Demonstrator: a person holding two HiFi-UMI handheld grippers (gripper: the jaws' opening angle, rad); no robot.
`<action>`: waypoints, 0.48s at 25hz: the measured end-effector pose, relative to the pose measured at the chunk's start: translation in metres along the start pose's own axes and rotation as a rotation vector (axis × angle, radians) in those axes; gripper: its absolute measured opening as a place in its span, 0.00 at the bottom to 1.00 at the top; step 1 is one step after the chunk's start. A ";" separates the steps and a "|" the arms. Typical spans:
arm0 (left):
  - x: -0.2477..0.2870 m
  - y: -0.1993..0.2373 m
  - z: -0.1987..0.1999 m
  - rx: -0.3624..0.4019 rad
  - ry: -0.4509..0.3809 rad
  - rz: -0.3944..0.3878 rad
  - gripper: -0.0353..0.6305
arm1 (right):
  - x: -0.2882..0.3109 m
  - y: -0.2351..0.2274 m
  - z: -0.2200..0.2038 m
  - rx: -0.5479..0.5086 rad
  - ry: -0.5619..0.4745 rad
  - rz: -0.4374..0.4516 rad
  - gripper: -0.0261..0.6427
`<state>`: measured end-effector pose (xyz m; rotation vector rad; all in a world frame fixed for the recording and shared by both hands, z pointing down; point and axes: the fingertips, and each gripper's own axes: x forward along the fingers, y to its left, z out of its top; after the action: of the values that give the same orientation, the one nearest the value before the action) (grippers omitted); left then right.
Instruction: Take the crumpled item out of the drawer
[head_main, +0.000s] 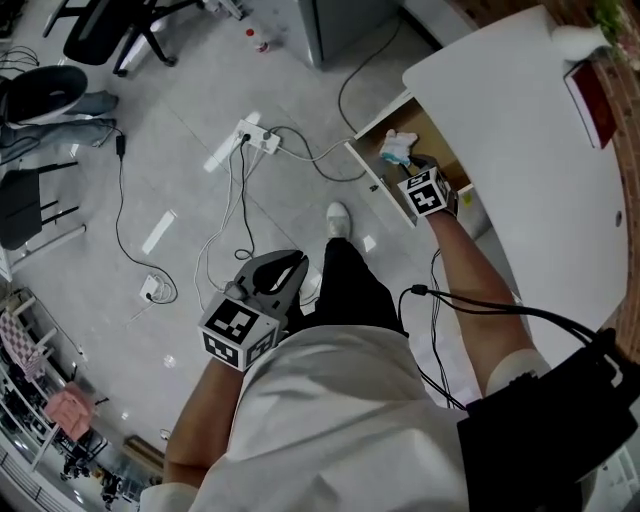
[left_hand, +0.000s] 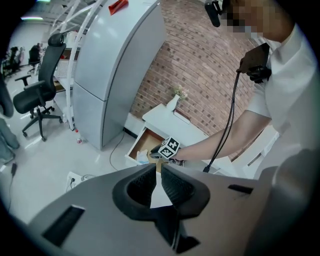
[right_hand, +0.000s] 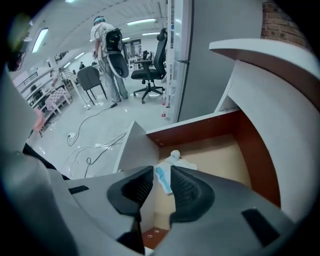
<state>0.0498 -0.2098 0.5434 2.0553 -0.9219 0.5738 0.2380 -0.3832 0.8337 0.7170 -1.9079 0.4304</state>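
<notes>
Seven o'clock: our left gripper (head_main: 288, 272), empty, jaws slightly parted; one o'clock: right gripper (right_hand: 161, 182), jaws apart, empty, over the crumpled item (right_hand: 172, 162) in the drawer (right_hand: 222, 150); closing early, we might pinch only a loose fold.

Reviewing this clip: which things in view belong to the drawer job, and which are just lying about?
Job: open drawer; crumpled item, white and blue, lying inside it; right gripper, open, aimed at it, not gripping.
Lying about: power strip and cables on the floor; office chair; red book on the desk; left gripper, empty, away from the drawer.
</notes>
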 end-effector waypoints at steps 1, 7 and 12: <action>0.003 0.003 0.000 -0.010 -0.001 0.003 0.09 | 0.008 -0.004 0.000 -0.004 0.010 -0.003 0.24; 0.032 0.035 -0.015 -0.047 0.008 0.015 0.09 | 0.073 -0.023 -0.005 -0.043 0.054 -0.027 0.26; 0.048 0.048 -0.020 -0.059 0.018 0.023 0.09 | 0.108 -0.035 -0.004 -0.102 0.063 -0.041 0.28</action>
<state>0.0417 -0.2339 0.6099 1.9863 -0.9417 0.5698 0.2299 -0.4385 0.9323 0.6670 -1.8389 0.3241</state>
